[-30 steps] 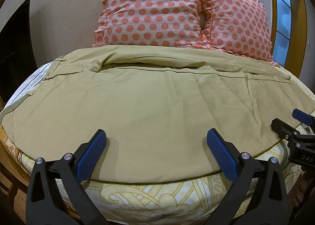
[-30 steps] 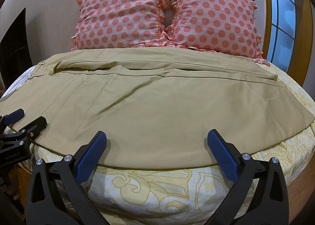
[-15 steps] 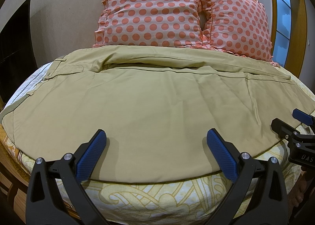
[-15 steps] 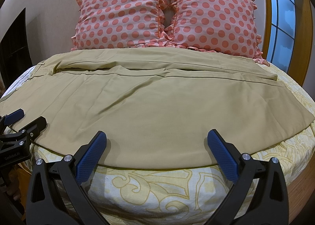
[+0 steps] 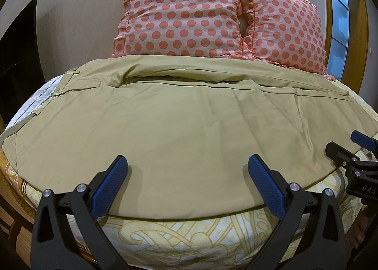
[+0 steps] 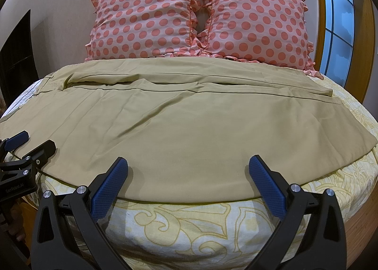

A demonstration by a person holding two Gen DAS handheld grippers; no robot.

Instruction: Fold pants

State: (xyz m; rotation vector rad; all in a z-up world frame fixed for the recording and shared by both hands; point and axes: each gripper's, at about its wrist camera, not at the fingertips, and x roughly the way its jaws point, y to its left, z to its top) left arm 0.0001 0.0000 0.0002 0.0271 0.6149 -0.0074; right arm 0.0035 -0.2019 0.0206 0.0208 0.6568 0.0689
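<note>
Khaki pants (image 5: pixel 184 123) lie spread sideways across the bed, waistband at the left, legs running right; they also show in the right wrist view (image 6: pixel 179 128). My left gripper (image 5: pixel 189 175) is open and empty, hovering at the pants' near edge. My right gripper (image 6: pixel 189 175) is open and empty at the near edge further right. The right gripper shows at the right edge of the left wrist view (image 5: pixel 340 147). The left gripper shows at the left edge of the right wrist view (image 6: pixel 28 145).
Two pink polka-dot pillows (image 5: pixel 179 12) (image 6: pixel 257 17) stand behind the pants against the wall. The yellow patterned bedsheet (image 6: pixel 189 227) hangs over the near bed edge. A window (image 6: pixel 340 24) is at the right, a dark opening (image 5: pixel 16 52) at the left.
</note>
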